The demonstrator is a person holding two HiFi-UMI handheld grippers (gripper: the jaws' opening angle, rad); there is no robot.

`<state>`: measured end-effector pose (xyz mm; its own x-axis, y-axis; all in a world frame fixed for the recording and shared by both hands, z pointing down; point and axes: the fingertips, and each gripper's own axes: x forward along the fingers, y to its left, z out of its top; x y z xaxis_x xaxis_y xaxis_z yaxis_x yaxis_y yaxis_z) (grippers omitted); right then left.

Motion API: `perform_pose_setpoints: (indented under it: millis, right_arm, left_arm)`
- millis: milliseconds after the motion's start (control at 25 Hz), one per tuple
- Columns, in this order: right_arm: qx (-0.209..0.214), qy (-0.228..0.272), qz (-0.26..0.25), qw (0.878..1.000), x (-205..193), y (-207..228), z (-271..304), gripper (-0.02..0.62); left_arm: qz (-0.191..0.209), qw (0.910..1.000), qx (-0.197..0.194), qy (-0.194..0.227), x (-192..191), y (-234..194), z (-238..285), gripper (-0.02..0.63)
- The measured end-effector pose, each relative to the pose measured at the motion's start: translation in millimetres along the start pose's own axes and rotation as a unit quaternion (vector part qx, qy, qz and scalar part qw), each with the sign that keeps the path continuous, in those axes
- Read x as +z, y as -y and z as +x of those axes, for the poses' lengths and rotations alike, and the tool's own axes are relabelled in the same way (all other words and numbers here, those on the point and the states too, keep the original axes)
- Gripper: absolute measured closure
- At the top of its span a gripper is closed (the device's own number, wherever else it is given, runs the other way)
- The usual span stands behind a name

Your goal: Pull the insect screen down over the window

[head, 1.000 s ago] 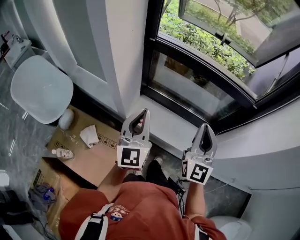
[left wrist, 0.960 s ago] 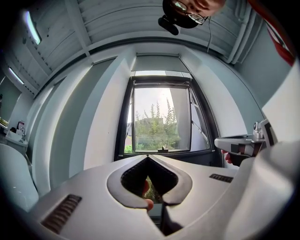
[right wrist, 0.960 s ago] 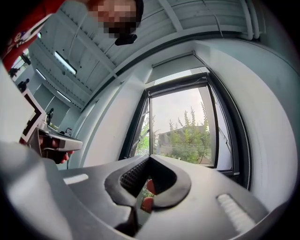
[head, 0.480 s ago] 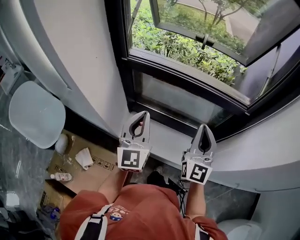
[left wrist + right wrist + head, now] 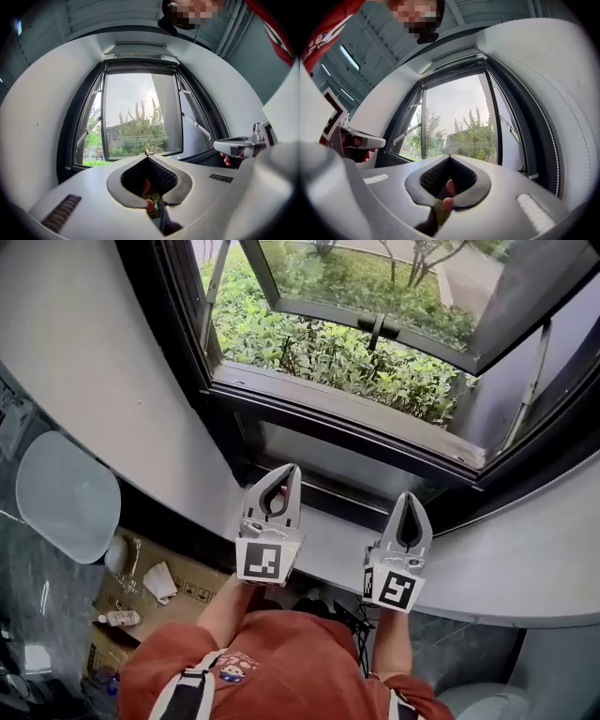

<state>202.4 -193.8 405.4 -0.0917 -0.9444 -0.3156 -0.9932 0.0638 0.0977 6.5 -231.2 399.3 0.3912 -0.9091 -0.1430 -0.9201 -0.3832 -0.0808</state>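
Note:
The window (image 5: 309, 390) has a black frame, and its glass sash (image 5: 375, 287) is swung outward over green shrubs. In the left gripper view a pale housing (image 5: 140, 56) runs along the top of the opening; no screen covers the opening. My left gripper (image 5: 292, 469) is shut and empty, pointing at the lower frame above the white sill (image 5: 328, 532). My right gripper (image 5: 412, 496) is beside it, also shut and empty. In the gripper views, the left gripper (image 5: 148, 153) and the right gripper (image 5: 450, 156) both face the open window.
A white round seat (image 5: 67, 495) stands at the left. Flattened cardboard (image 5: 192, 589) on the floor carries a crumpled tissue (image 5: 159, 582) and a small bottle (image 5: 120, 618). Curved white walls (image 5: 84, 362) flank the window. The person's red shirt (image 5: 272, 662) fills the bottom.
Both grippers have moved forward over the sill toward the window, staying shut and side by side. The window now fills more of the head view, and the floor clutter has slid toward the lower left.

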Motion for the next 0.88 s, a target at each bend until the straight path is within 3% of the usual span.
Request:
perform_pose_setpoints:
  millis: [440,880]
  right_arm:
    - [-0.03,-0.008,-0.012,0.999,-10.6,16.8,25.9,0.586]
    - [-0.051,0.014,-0.04,0.998,8.8,18.1,46.2,0.585]
  left_arm:
    - [-0.011,0.9995,-0.028,0.008,-5.5,-1.3,45.0,0.6]
    - [-0.022,0.9978,-0.054,0.032,6.4,-9.5,70.8,0.6]
